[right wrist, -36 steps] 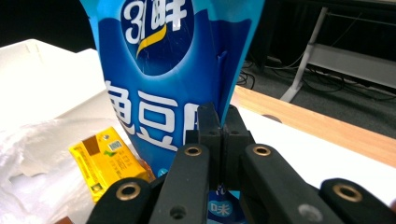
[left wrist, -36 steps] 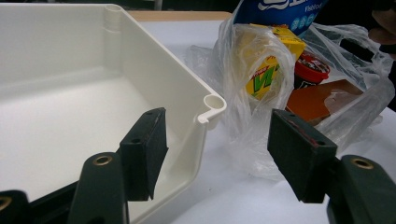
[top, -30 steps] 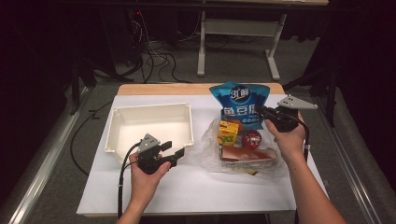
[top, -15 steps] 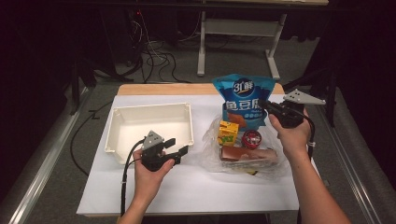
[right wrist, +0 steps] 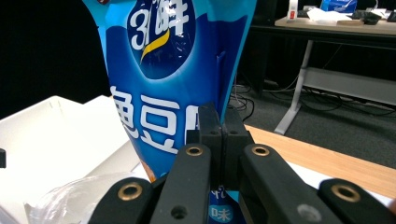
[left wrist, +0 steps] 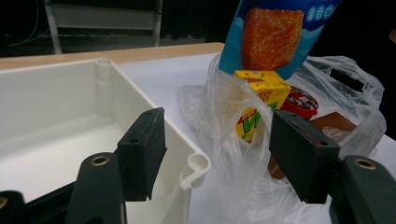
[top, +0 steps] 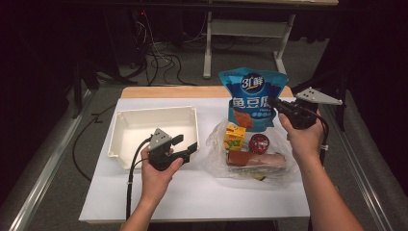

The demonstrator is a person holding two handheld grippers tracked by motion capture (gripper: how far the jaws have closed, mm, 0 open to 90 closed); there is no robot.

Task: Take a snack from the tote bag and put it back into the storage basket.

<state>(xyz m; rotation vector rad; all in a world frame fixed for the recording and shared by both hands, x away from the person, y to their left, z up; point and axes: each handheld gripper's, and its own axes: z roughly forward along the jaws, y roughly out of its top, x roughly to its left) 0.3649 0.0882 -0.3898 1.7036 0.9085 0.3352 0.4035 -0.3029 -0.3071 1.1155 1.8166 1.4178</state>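
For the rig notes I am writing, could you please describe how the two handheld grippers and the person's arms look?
Both grippers are black. The left gripper has blocky rectangular pads on rounded arms with brass-coloured rivets, a grey three-cornered plate on top and a black cable trailing along the forearm. The right gripper has the same plate and rivets. Both forearms are bare, with no sleeves showing.

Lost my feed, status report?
Right gripper shut on blue snack pouch, lifted above plastic bag. Left gripper open, empty, beside white bin. Nothing blocking.

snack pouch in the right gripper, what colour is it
Blue snack pouch with white lettering, clearest in the right gripper view.
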